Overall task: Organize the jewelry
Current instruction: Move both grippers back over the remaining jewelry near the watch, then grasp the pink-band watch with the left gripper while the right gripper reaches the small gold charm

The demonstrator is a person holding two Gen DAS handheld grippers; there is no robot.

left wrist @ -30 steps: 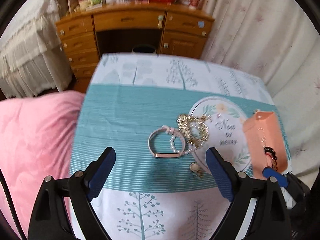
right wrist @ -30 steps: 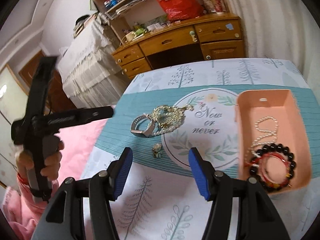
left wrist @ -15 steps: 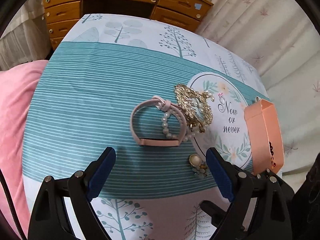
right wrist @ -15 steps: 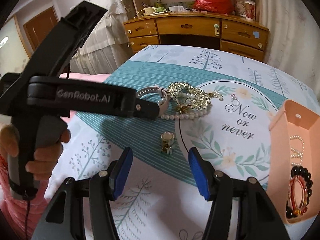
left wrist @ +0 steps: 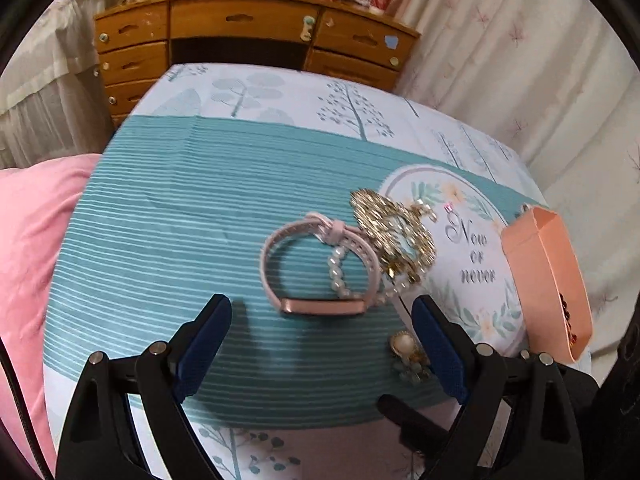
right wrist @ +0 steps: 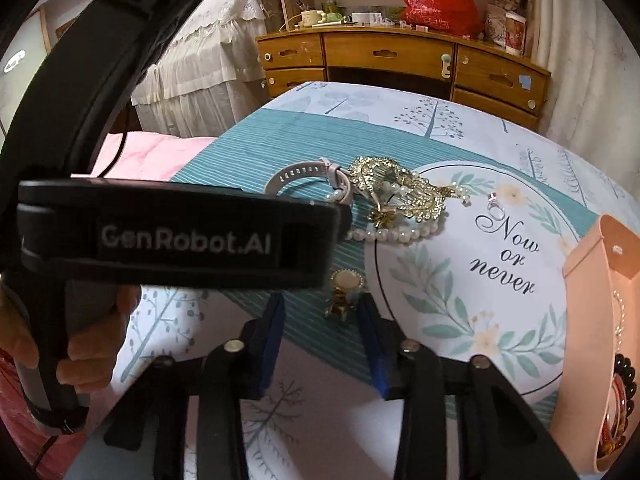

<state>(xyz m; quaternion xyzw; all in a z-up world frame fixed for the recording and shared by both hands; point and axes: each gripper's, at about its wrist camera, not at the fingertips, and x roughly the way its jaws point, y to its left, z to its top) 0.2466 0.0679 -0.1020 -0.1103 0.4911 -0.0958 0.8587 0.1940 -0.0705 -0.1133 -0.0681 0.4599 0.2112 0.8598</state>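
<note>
A pink band bracelet (left wrist: 320, 272) lies on the teal striped cloth with a pearl strand (left wrist: 338, 272) and a gold comb (left wrist: 394, 236) against it. My left gripper (left wrist: 320, 340) is open, just short of the band. A gold earring with a cream stone (right wrist: 344, 288) lies on the cloth; it also shows in the left wrist view (left wrist: 406, 350). My right gripper (right wrist: 322, 336) is open, narrower than before, its blue pads either side of the earring. A small ring (right wrist: 494, 200) lies on the round print. The peach tray (right wrist: 592, 320) at right holds beaded bracelets (right wrist: 618, 408).
The left gripper's black body (right wrist: 180, 236) and the hand on it fill the left of the right wrist view. A pink quilt (left wrist: 28, 248) lies left of the table. A wooden desk (left wrist: 248, 36) stands behind, curtains (left wrist: 520, 60) to the right.
My right gripper has moved forward and low to the earring and its jaws have narrowed. My left gripper has come closer to the pink band.
</note>
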